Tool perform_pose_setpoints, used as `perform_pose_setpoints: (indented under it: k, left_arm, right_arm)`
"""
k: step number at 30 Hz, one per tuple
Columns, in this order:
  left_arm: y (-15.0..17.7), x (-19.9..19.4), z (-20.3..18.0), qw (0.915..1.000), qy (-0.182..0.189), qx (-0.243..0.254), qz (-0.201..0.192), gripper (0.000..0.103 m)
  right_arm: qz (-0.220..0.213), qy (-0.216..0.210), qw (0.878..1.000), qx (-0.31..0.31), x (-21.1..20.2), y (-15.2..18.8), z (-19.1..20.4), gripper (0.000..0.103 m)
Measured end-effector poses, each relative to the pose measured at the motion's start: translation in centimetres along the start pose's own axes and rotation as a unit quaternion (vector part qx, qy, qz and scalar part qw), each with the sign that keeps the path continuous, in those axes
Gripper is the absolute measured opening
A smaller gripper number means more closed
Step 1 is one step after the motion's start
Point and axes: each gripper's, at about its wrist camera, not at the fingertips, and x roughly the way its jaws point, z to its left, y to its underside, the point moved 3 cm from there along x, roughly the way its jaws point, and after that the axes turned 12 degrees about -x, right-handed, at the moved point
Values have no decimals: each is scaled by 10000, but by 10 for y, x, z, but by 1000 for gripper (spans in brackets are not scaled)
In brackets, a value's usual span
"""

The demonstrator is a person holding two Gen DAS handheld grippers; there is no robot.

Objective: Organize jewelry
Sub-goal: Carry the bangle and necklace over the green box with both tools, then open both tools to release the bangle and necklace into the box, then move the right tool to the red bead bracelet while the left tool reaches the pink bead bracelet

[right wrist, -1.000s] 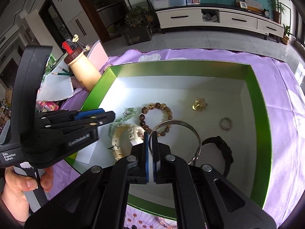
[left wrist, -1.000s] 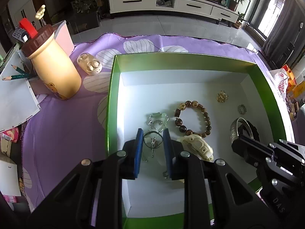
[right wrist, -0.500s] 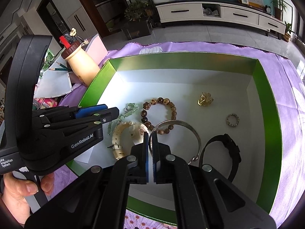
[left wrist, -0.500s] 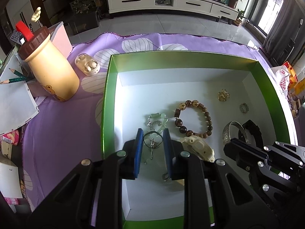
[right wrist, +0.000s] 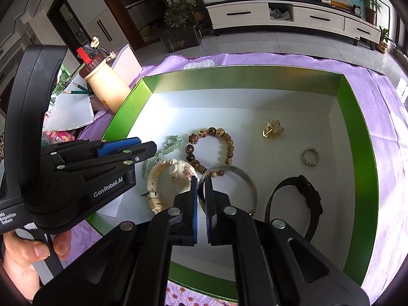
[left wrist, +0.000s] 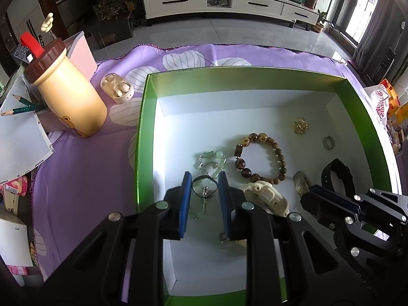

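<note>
Inside the green box (right wrist: 362, 137), the right gripper (right wrist: 201, 191) has just been easing its jaws apart, a narrow gap now, with the silver bangle (right wrist: 244, 178) rim still between the pads; it could drop onto the wooden bead bracelet (right wrist: 211, 148) it overlaps. The left gripper (left wrist: 204, 191) is partly open around a small dark ring with a pendant (left wrist: 204, 191); whether it grips I cannot tell, and the trinket could slip free. In the box I count two watches, two bead bracelets, one bangle, one gold charm (right wrist: 272, 130) and one small ring (right wrist: 310, 156).
</note>
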Motion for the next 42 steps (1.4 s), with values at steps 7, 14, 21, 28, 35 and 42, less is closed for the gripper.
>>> perform_pose_setpoints:
  k: [7,14,21,28,35,42]
  left_arm:
    - [2,-3,0,9999,101,-81,-25,32]
    - [8,-34,-1,9985,368,-118,-401,51]
    - [27,-78,-4,9949,614,11,-800,72]
    - [62,-109,-2,9927,800,5,-907,83]
    - [97,-121,-1,9940,833,-126,-700,91]
    - [125,-124,-7,9945,871,-75,-576,94]
  right_arm:
    - [-137,9,9999,100,-12,0,-3,12]
    - [-591,-88,9982,77,-56,12,-7,15]
    - [-1017,-69,9946,215,-108,47,-20,24]
    - [-1062,191,9936,350,-137,91,-28,37]
    - [-833,431,9949,377,-148,137,-27,39]
    - [-829,436,9942,525,-154,162,-25,39]
